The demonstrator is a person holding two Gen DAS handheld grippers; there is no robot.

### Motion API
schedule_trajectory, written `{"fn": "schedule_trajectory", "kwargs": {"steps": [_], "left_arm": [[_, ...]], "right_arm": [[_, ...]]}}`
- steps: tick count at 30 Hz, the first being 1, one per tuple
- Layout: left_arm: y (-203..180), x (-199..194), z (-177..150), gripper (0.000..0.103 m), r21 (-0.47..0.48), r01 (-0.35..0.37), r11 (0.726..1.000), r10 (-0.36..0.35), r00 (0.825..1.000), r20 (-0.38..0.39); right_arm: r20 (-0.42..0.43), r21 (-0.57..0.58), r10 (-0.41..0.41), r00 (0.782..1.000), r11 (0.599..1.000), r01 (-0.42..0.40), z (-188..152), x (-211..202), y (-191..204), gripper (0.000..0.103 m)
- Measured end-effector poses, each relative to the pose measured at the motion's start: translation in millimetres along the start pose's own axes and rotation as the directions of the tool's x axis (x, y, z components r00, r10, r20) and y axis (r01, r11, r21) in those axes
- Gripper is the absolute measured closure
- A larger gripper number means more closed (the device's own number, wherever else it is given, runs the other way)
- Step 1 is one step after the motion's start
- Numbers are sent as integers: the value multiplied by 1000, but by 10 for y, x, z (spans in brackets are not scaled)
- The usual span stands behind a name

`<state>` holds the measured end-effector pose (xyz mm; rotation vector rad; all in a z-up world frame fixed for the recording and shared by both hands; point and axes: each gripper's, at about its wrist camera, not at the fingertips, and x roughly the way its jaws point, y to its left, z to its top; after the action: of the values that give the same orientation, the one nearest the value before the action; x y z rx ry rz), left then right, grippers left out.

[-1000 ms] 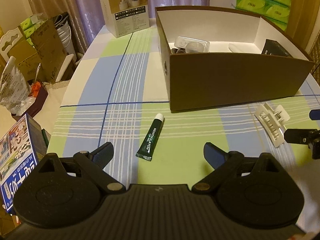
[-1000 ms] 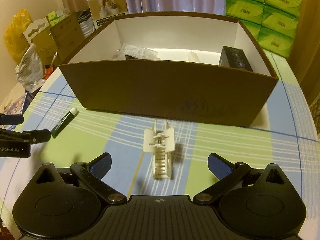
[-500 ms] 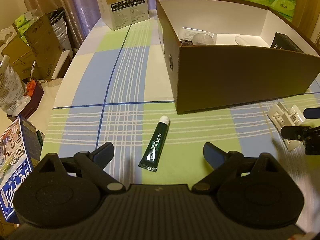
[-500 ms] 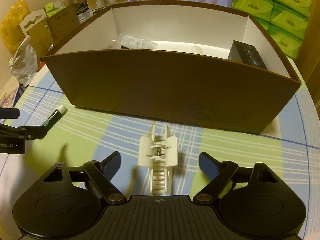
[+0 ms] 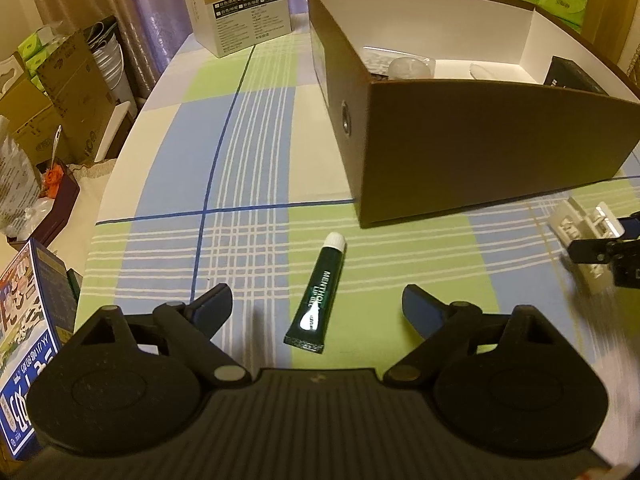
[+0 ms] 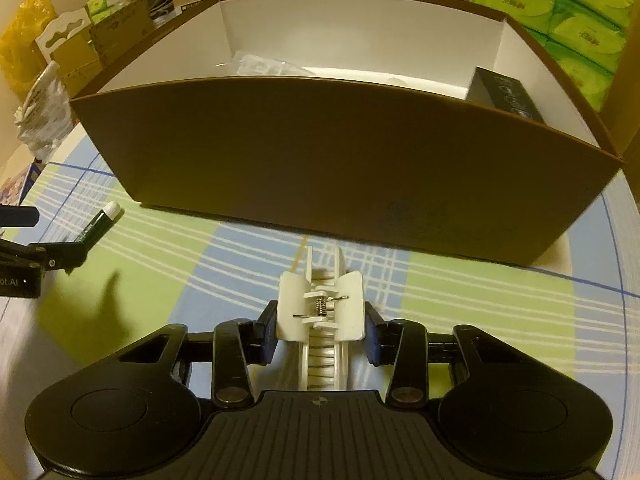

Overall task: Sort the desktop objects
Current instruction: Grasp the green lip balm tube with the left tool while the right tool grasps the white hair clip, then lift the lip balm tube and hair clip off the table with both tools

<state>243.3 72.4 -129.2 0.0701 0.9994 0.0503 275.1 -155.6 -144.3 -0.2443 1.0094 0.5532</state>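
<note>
Right hand-held gripper [image 6: 320,338] clamped on white hair clip [image 6: 321,312] near the brown box [image 6: 340,160], left hand-held gripper [image 5: 317,308] wide open around green tube [image 5: 317,294] on checked tabletop [image 5: 240,152]
</note>
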Motion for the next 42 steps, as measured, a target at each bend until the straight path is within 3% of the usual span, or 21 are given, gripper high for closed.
{"fn": "schedule_trajectory", "kwargs": {"steps": [9,14,22,29,36,42], "left_arm": [[85,140,52,31,14,26,1000,-26,1000,-17],[134,278,115,60,12,68,998,-68,997,-20],[125,358,102,86,18,112,994,-111,993,-26],[-42,227,-36,89,-23,186,982,-187,981,-44],[-242,77,-148,89,-38,198,979,-200,978,-64],[-292,-84,-85,89,-30,198,980,-199,979,-31]], "right_arm": [[-4,81,-34,999,996,34,-55,-105,-281,65],[-3,127,-55,998,990,55,-81,-161,-434,64],[-4,165,-76,997,983,76,-142,-210,-574,65],[-5,173,-73,997,982,73,-216,-221,-574,65],[-5,163,-61,998,985,61,-287,-273,-539,65],[3,150,-47,999,988,46,-330,-314,-483,65]]}}
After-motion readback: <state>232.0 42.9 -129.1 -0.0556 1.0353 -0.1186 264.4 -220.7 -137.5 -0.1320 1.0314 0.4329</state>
